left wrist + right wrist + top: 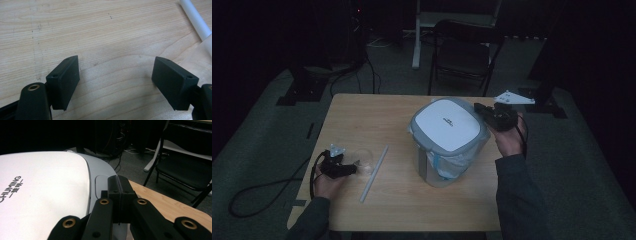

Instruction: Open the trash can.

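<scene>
A dim room with dark floor surrounds a light wooden tabletop (362, 120), and a black folding chair (462, 52) stands beyond its far edge. On the right half of the tabletop stands a grey waste bin (447, 142) with a white push lid (447, 125) and a clear bag liner (462, 160) bunched out under the rim. In the right gripper view the lid carries the printed word CHUMING, and a small pressed tab sits in the grey rim just ahead of the jaws.

The right gripper (479, 107) is held at the bin's far right corner, level with the lid, its jaws pointing in toward the rim. The jaws are pressed flat together with nothing between them, their tips right at the edge of the lid; whether they touch it cannot be told. The right hand (509, 137) grips the body from below, the forearm rising from the near right edge of the tabletop, the wrist bent so the tool lies nearly level.

The left gripper (354, 167) rests low over the near left part of the tabletop, well apart from the bin. Its jaws stand wide apart over bare wood, holding nothing. The left hand (327, 182) lies close to the surface. Just beside it lie a white tube (374, 172) and a clear plastic sheet (364, 160).
</scene>
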A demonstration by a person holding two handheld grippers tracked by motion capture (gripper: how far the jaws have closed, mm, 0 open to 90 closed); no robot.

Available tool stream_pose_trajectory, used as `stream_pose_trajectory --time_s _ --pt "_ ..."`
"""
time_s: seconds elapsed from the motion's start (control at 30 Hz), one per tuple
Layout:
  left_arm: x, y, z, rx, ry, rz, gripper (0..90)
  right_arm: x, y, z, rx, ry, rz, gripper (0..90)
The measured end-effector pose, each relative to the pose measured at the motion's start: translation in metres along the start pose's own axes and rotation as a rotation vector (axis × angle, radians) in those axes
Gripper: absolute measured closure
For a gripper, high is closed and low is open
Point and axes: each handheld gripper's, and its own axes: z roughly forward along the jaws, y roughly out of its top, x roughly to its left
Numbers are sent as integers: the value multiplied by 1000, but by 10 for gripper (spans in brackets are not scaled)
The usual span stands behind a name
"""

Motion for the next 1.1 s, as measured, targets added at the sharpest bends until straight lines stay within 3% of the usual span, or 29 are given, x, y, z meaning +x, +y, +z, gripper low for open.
stream_pose_trajectory --time_s 0.8,1.1 --pt "0 0 0 -1 -1 1 232 2 2 -1 10 27 -14 899" --pt "0 0 0 0 -1 1 232 -2 2 0 12 51 6 900"
